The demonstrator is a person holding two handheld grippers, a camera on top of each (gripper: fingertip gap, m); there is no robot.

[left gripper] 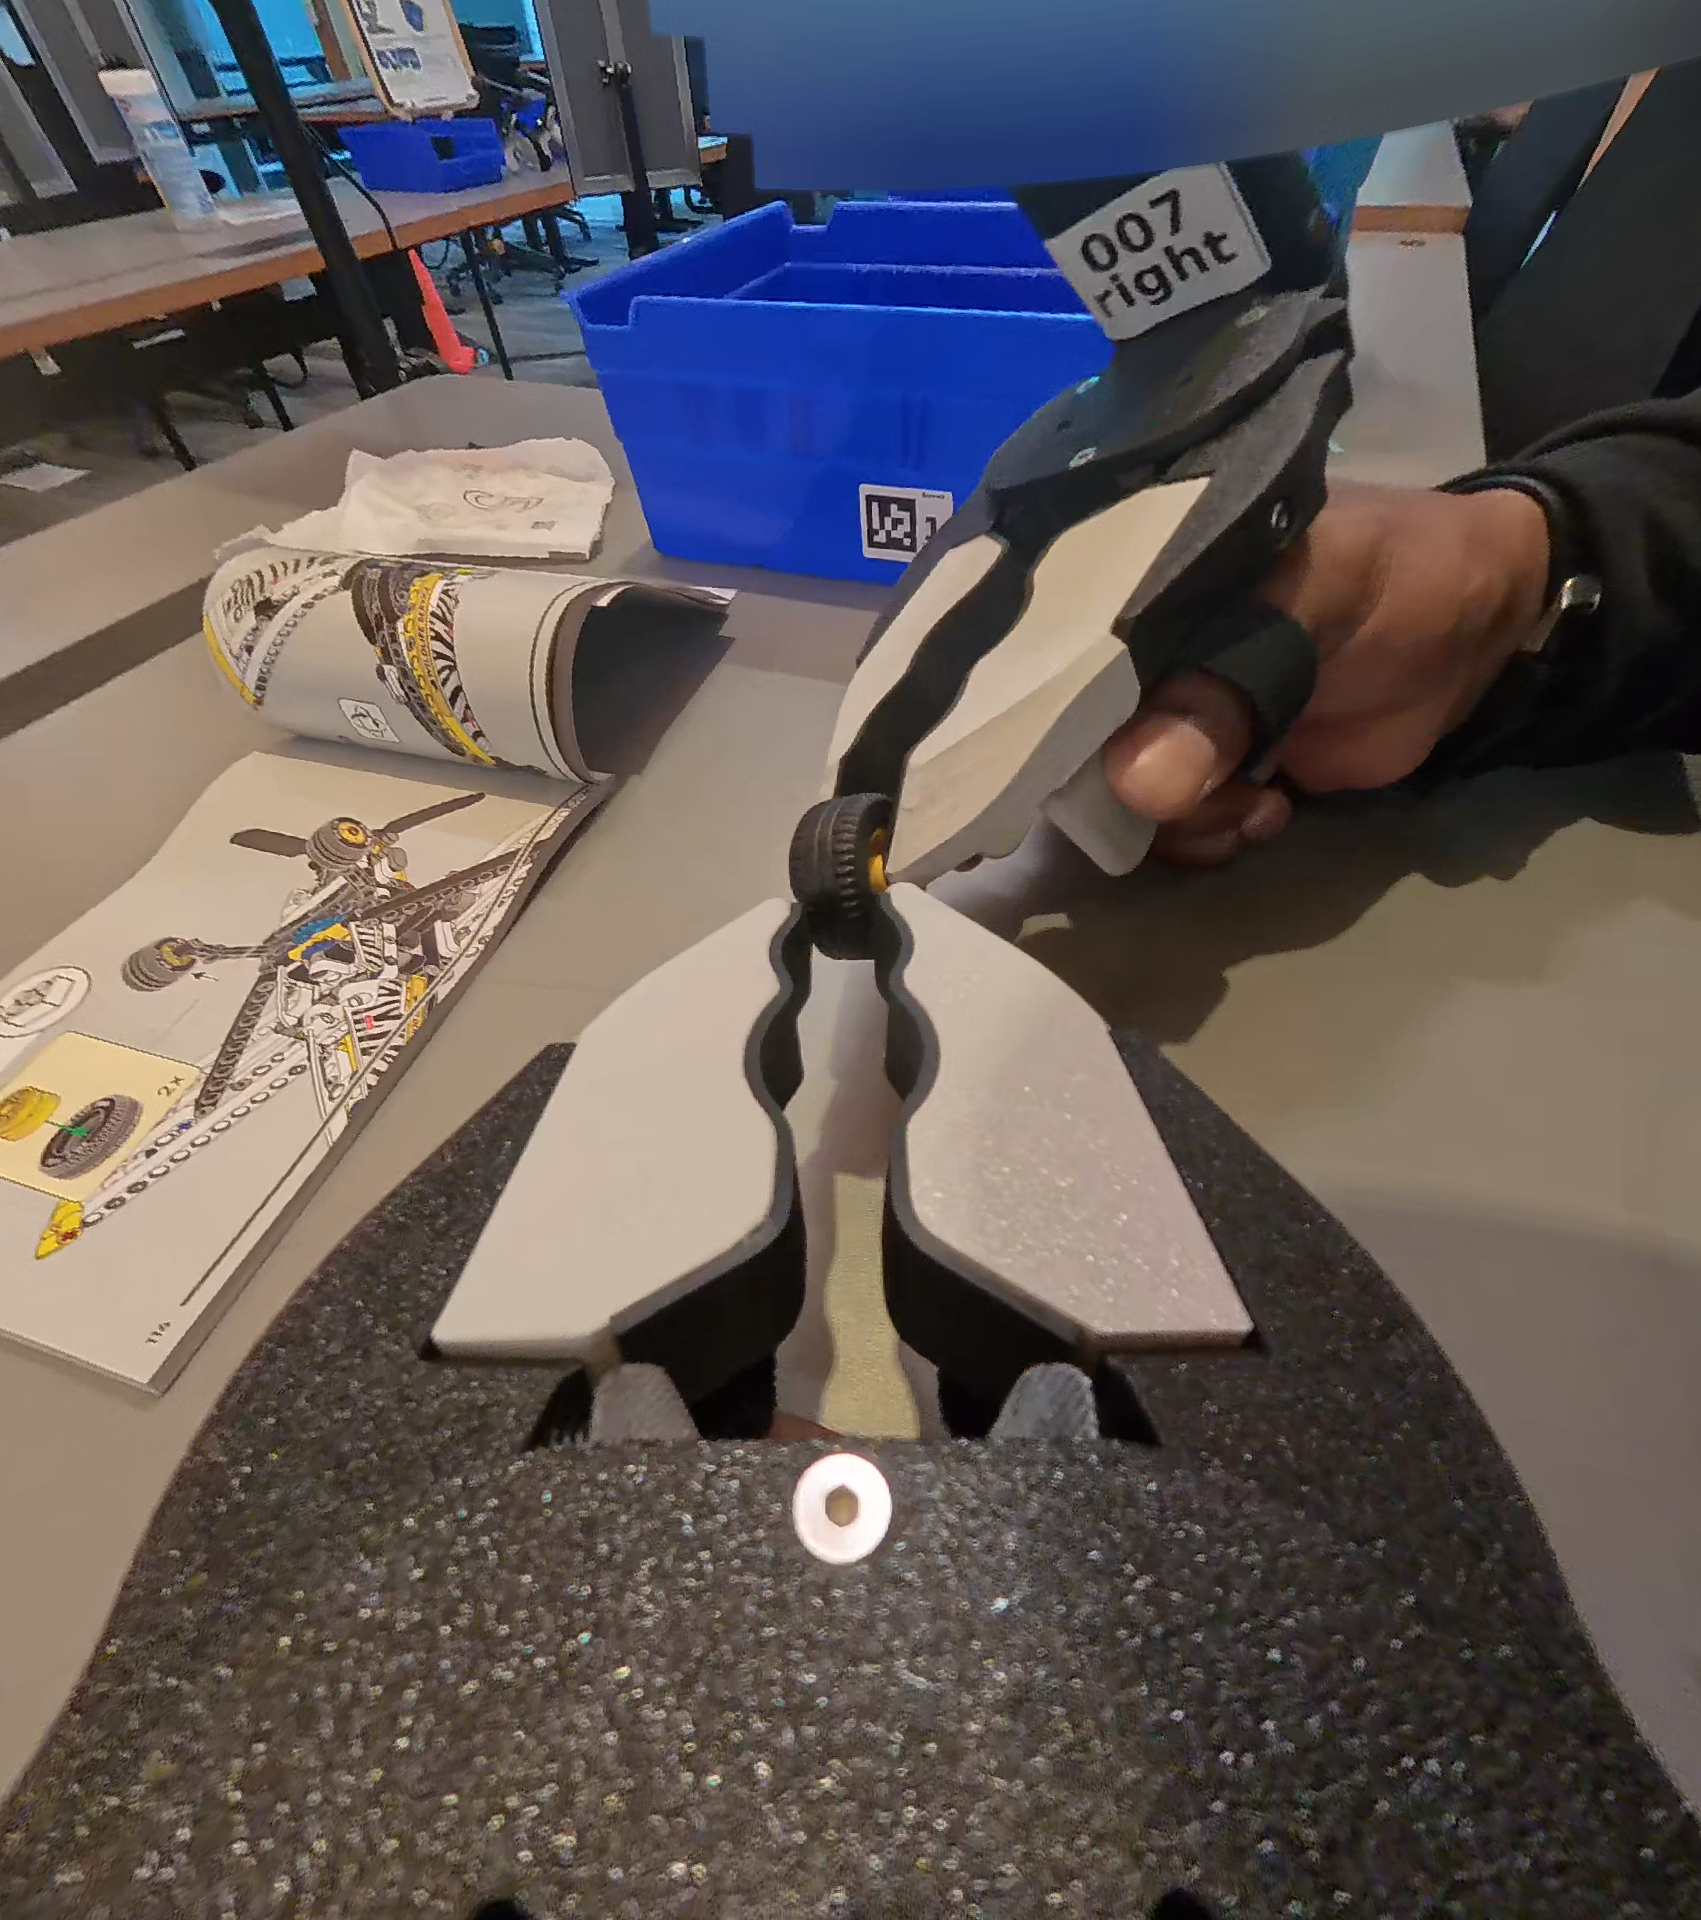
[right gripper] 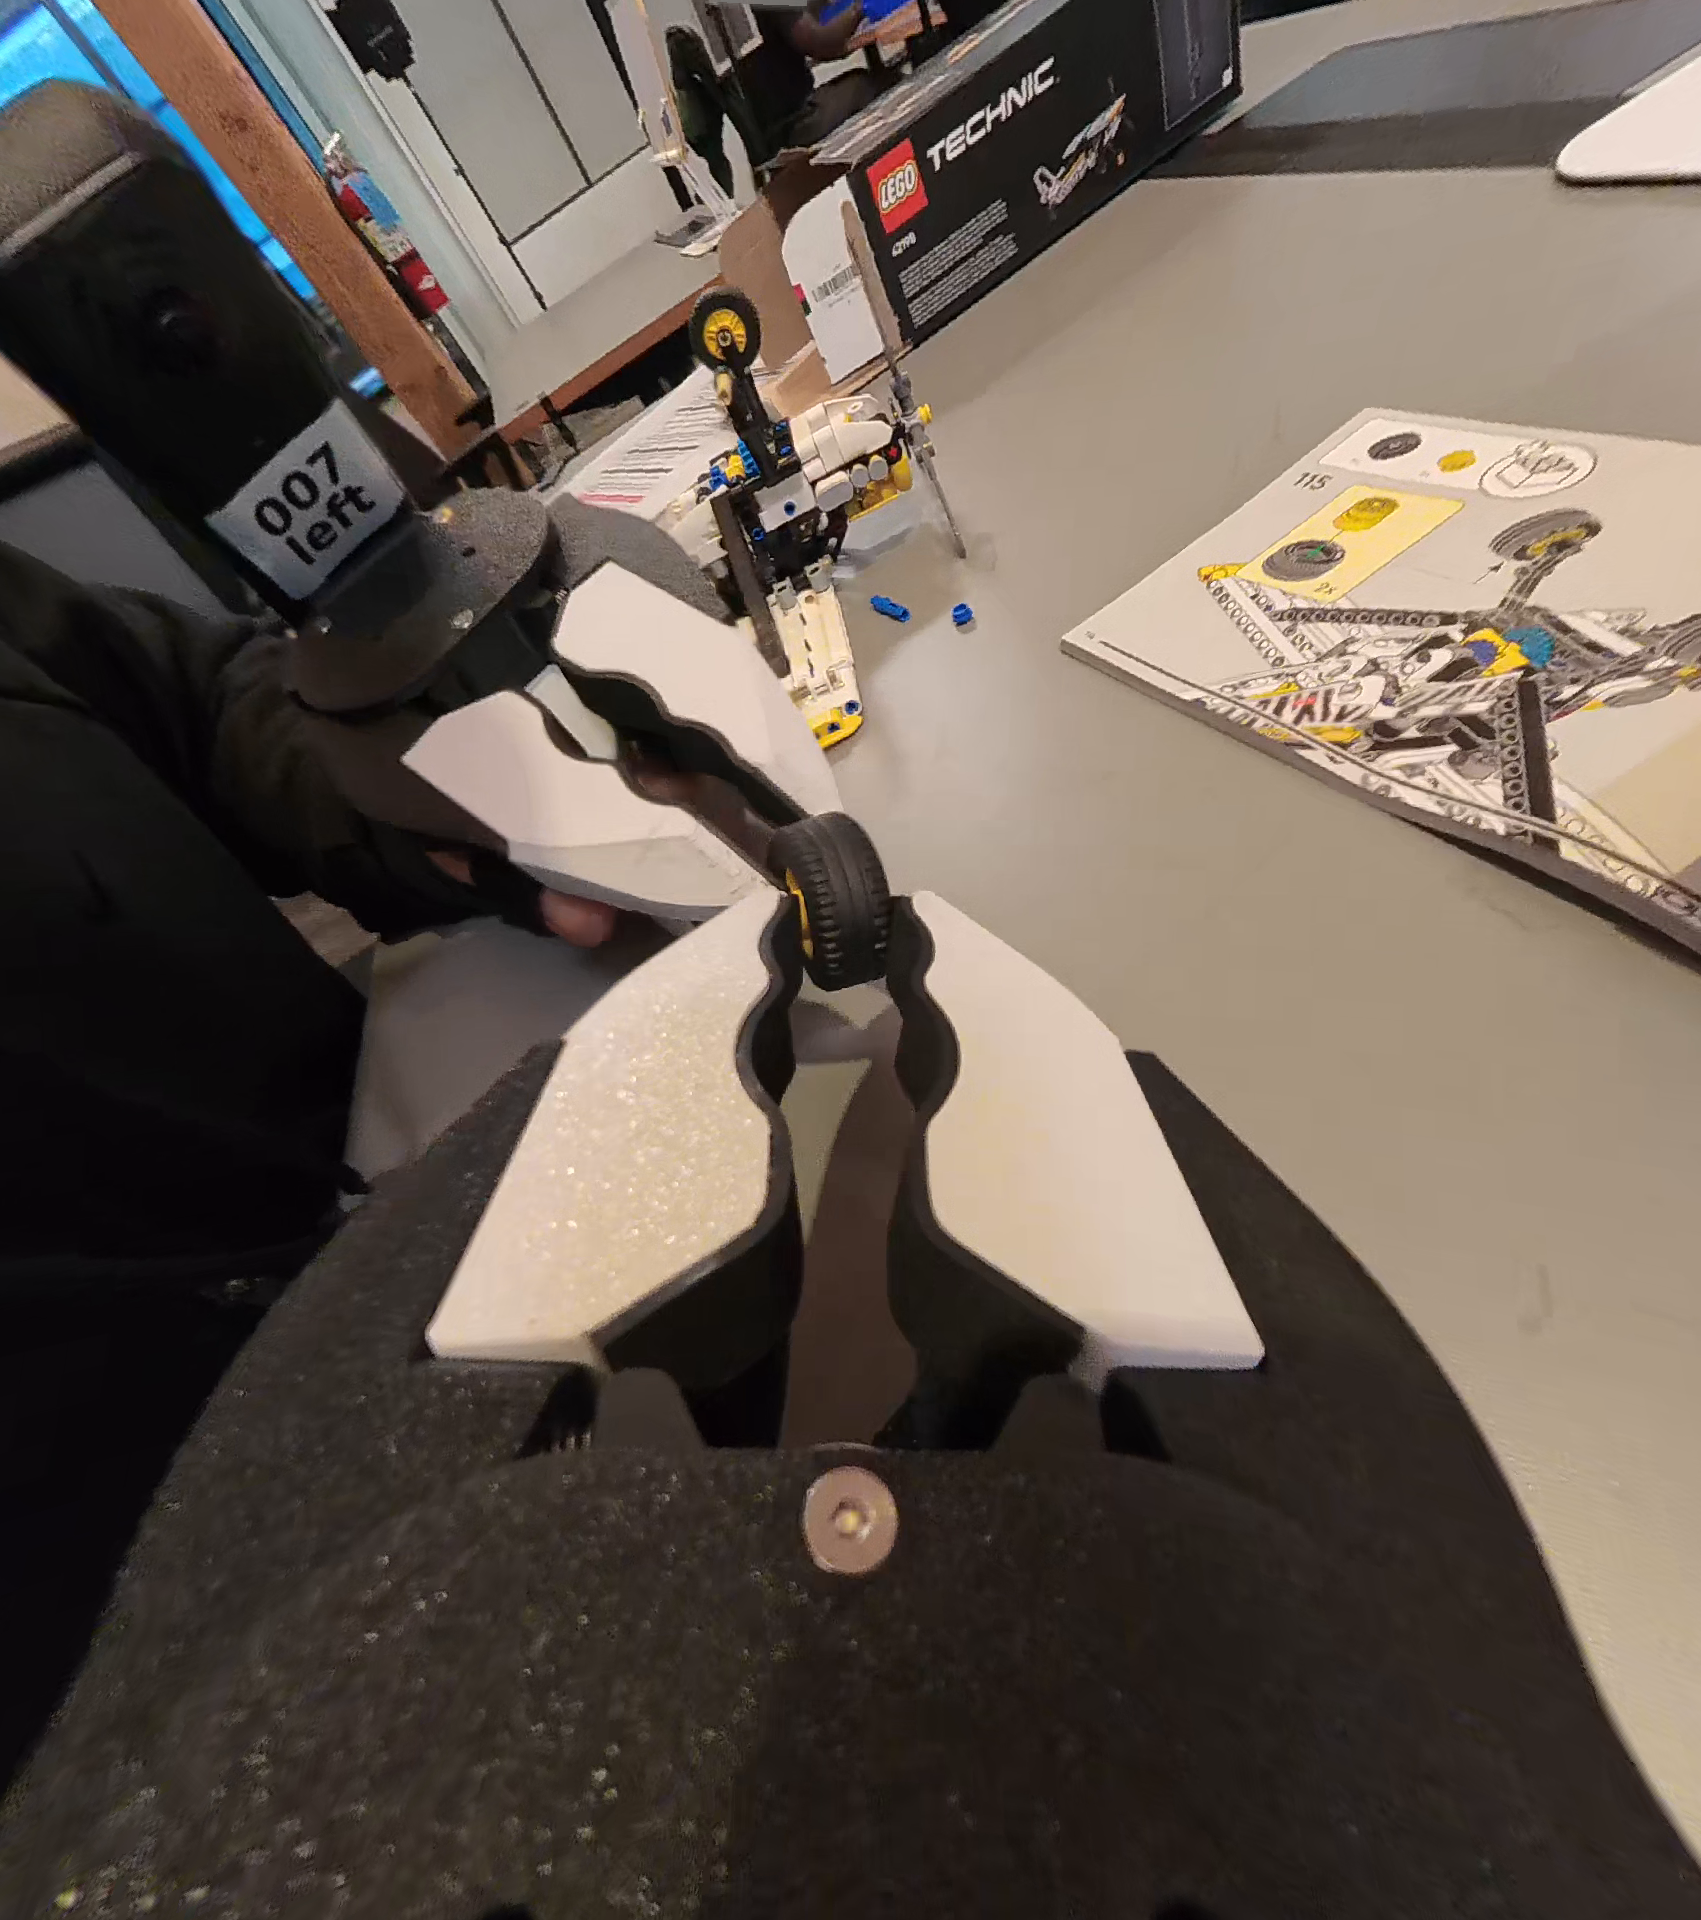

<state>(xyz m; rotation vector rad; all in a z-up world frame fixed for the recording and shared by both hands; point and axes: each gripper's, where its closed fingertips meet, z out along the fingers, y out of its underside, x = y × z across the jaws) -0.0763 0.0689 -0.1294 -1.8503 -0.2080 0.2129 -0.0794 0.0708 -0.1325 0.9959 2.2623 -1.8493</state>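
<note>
A: Where the two pairs of fingers meet, mid-frame in both wrist views, what sits between them?

B: A small black wheel [left gripper: 841,878] with a yellow hub, held clear above the grey desk [left gripper: 1345,1143]. The left gripper [left gripper: 841,914] pinches its lower part, one fingertip on each flat side. The right gripper [right gripper: 841,920] comes in from the upper right of the left wrist view and clamps the same wheel across its sides, its near fingertip against the hub.

A: How does the wheel lie?

B: The tread faces each camera and the axle line runs across the frame. The hub points right in the left wrist view and left in the right one. Both grippers are at the wheel, and neither is closer.

A: And further out?

B: A hand [left gripper: 1397,644] grips the right tool's handle. An open instruction booklet [left gripper: 150,1039] lies at the left of the left wrist view, with a blue bin [left gripper: 825,416] behind it. In the right wrist view, a partly built model [right gripper: 804,488] stands at upper centre with loose blue pieces [right gripper: 887,608] beside it. A dark box [right gripper: 1012,177] sits beyond.
</note>
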